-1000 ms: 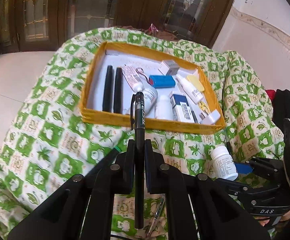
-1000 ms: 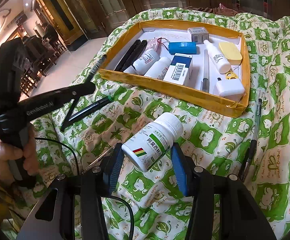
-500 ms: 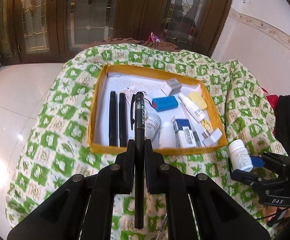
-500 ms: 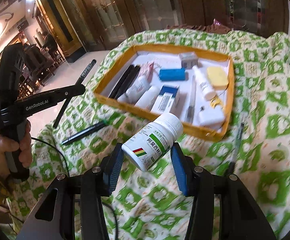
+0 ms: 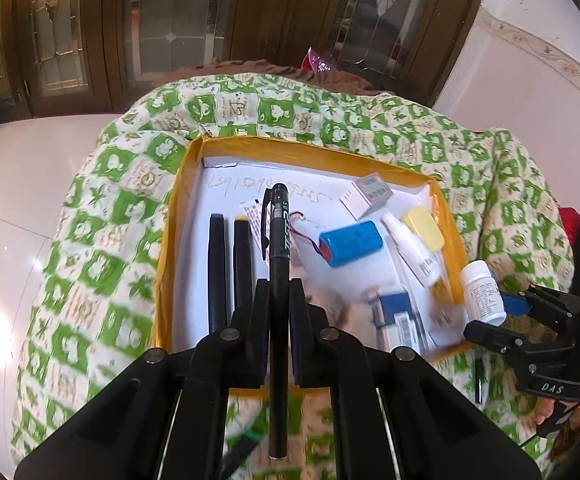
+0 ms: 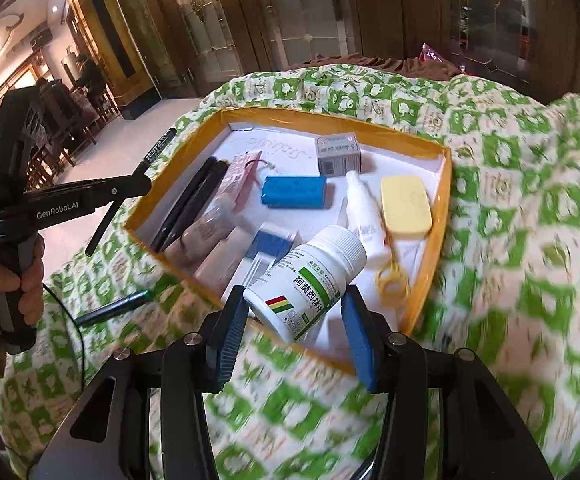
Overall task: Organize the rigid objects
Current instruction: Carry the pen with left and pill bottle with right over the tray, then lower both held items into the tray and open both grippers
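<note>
Near tray (image 5: 162, 280) contents smeared by blur, labels unreadable. My left hand-held gripper (image 5: 279, 312) clamps a black pen (image 5: 279, 280) over the tray; my right hand-held gripper (image 6: 294, 312) grips a white pill bottle (image 6: 310, 280), green-striped label, tilted above the tray's near edge.

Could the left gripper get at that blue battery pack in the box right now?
Probably not yet. The left gripper is shut on a black pen, so it has no free jaws. Otherwise the blue battery pack lies uncovered in the yellow box.
</note>
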{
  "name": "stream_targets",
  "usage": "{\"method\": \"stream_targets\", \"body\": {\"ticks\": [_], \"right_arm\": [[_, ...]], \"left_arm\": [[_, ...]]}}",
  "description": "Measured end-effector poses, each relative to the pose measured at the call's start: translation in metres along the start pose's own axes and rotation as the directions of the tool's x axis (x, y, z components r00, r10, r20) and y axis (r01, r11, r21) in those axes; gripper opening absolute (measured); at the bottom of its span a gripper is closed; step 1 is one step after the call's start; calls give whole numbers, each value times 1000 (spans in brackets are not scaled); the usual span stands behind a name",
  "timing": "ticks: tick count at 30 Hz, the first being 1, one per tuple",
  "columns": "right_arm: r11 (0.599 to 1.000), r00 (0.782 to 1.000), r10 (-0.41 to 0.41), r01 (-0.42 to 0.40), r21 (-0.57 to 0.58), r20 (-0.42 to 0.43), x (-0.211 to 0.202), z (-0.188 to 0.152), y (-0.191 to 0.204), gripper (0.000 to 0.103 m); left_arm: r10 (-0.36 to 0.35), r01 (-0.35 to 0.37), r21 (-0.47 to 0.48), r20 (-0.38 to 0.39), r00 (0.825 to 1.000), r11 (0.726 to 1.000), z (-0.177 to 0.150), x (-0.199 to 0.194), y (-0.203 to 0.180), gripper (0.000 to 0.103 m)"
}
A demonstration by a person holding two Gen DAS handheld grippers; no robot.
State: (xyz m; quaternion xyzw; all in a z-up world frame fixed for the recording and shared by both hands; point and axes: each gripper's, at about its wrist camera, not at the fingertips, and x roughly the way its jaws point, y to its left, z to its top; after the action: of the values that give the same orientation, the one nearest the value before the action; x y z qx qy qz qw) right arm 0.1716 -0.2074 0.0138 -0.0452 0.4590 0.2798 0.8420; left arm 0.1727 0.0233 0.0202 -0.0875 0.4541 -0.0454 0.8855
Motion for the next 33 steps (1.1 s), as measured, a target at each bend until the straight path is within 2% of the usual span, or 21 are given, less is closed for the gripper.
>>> {"method": "stream_targets", "body": {"ticks": [3,8,14,20,23,29,33], "right_arm": [[1000,1000,-7,7,-21,-25,15,12,-3,43],[1000,999,-5,5,-13,-49,38,28,-13,43],[1000,998,9,-10,-17,-57,55,32,-12,43],[999,997,8,-11,-40,-72,63,34,-10,43],[999,997,3,-7,-48,-82,70,34,-9,43],[1000,998,14,-15,-19,-59,69,33,-13,44],[1000,999,16,-17,-8,-39,64,31,-11,44]], "left_arm": [[1,-1,-10,-19,1000,1000,10,16,2,6],[-37,35,-39,-47,998,999,27,45,-5,6],[-54,53,-12,-75,996,999,43,78,-30,6],[-47,45,-14,-110,993,999,44,106,-38,7],[-42,40,-25,-108,993,999,44,109,-38,7],[40,-40,7,-87,995,999,42,107,-37,7],[39,-39,7,-67,997,999,40,98,-36,7]]}}
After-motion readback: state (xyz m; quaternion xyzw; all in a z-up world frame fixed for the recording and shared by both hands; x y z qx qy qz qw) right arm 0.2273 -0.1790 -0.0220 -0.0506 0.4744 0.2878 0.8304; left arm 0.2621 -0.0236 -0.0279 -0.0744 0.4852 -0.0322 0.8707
